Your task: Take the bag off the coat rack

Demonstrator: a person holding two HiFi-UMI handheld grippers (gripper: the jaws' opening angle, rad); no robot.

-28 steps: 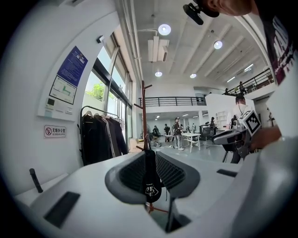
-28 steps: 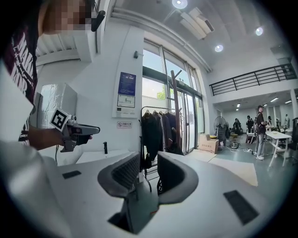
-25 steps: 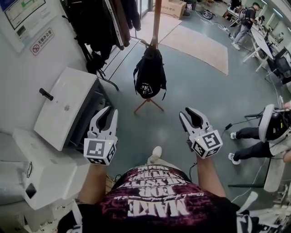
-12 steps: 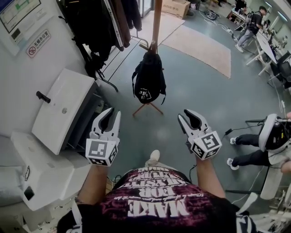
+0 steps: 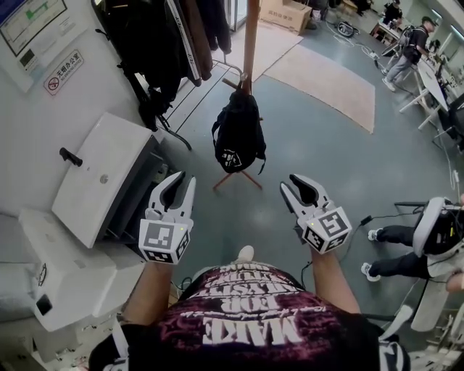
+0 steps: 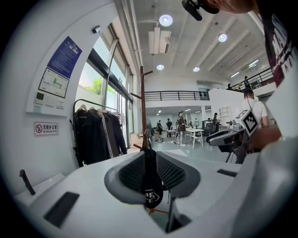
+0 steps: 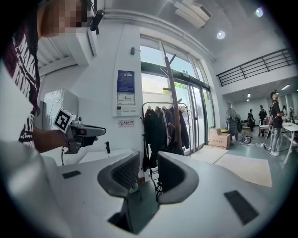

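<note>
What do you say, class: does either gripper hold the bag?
No: the left gripper and right gripper are both open and empty, short of the bag hanging on the rack.

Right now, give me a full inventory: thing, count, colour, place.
bag: one, black, hanging on the coat rack, centre
coat rack: one, brown wooden pole, centre top
coats: several, dark, on a rail left of the coat rack
white unit: one, possibly a sink, against the left wall
wall sign: one, white with a red mark, left wall
box: one, brown cardboard, on the floor at the top
mat: one, beige, on the floor right of the coat rack
people: a few, far top right
left gripper: one, white, open and empty, lower left
right gripper: one, white, open and empty, lower right
</note>
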